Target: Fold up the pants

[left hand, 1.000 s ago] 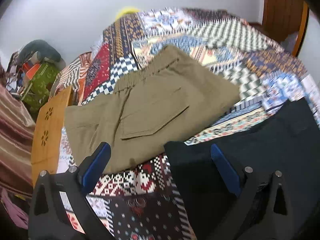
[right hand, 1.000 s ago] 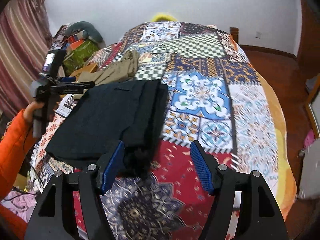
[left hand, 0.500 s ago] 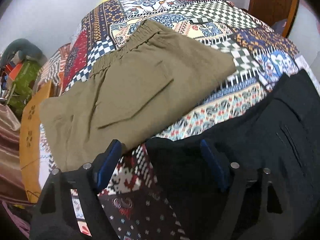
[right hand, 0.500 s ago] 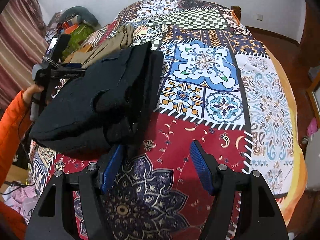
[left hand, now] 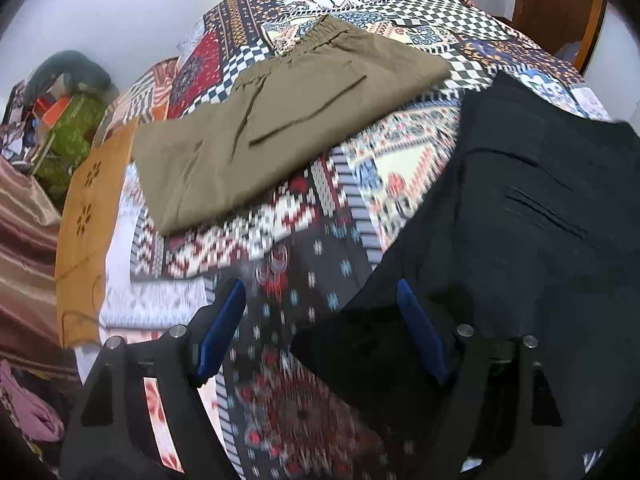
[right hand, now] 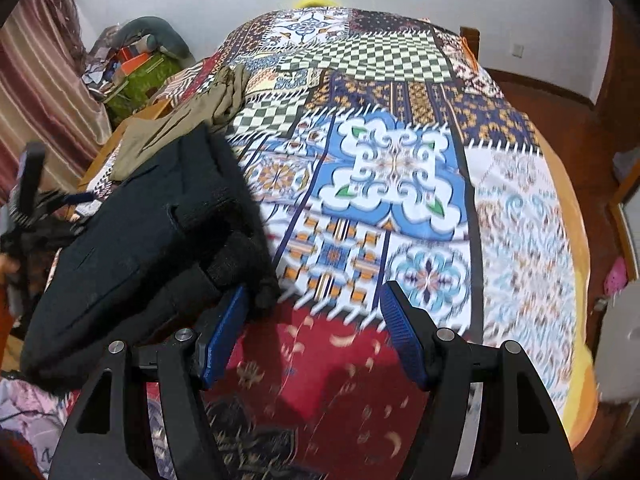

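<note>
A: How far along? The black pants [right hand: 132, 240] look folded into a thick bundle, lying just beside the folded khaki pants [left hand: 280, 128] on the patchwork bedspread [right hand: 400, 176].

B: Mostly done, I'd guess. Left gripper [left hand: 320, 328] and right gripper [right hand: 316, 328] both have fingers spread apart, holding nothing. Maybe just tidying left.

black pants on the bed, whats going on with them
A person holding a pair of tongs in each hand is folding clothes on a patchwork bedspread. The black pants lie bunched in a thick, uneven fold. The left tongs and right tongs are both open at the pile's near edge, gripping nothing. Tan pants lie folded beyond the black ones.
</note>
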A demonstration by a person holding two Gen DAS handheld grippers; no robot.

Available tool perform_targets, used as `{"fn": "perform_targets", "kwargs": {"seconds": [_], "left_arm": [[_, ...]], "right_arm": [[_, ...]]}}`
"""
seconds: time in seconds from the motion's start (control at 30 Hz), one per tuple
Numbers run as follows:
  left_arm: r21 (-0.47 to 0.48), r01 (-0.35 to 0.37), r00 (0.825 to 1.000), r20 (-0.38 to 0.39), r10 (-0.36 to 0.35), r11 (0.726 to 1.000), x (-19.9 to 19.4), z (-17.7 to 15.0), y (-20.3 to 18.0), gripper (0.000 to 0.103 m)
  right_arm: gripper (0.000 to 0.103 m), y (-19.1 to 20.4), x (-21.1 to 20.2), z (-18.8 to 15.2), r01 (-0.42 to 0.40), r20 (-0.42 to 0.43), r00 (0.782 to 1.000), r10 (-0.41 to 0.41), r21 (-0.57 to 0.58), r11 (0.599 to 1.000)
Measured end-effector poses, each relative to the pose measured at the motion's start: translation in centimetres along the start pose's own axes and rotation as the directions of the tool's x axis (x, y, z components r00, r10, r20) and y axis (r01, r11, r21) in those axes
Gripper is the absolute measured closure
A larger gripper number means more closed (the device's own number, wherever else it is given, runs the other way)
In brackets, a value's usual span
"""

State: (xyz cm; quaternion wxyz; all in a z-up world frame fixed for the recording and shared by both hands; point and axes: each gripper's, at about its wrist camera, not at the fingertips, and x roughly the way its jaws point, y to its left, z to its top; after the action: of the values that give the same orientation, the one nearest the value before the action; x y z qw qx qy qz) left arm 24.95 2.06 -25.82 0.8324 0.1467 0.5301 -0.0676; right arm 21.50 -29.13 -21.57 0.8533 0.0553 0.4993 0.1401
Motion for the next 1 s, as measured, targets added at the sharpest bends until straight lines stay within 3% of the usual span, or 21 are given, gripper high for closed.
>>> {"fn": "perform_targets", "kwargs": {"seconds": [0.3,0.53,0.77,0.9,1.0], "left_arm": [[-0.09,0.097,0.995,0.007,-0.097,0.991,-3.1,-4.6,-1.5,0.025],[-0.184,0.128,0.992,0.043,-0.122,0.974,-4.9,-7.0,-2.8,0.025],[-0.19,0.109,0.993,0.058,-0.1,0.976,-6.4,-7.0,-3.2,0.025],[-0.179,0.072,0.992,0.112,-0.053,0.981,-8.5,-6.3,-2.5,0.025],[-0.176,0.101,0.983,0.169,-0.071,0.979,-10.4,-5.6,-2.3,0.025]], "right_arm": [[0.038,-0.5,-1.1,1.1,0.02,0.035,0.999,-0.019,-0.023,1.0],[0.038,-0.5,-3.2,0.5,0.042,0.068,0.997,-0.04,-0.023,0.999],[0.038,0.1,-6.4,0.0,0.037,0.132,0.991,-0.034,-0.016,0.999],[0.038,1.6,-7.9,-0.3,0.015,0.162,0.987,-0.008,-0.038,0.999],[0.038,3.0,-8.4,-0.6,-0.005,0.172,0.985,0.016,-0.063,0.998]]}}
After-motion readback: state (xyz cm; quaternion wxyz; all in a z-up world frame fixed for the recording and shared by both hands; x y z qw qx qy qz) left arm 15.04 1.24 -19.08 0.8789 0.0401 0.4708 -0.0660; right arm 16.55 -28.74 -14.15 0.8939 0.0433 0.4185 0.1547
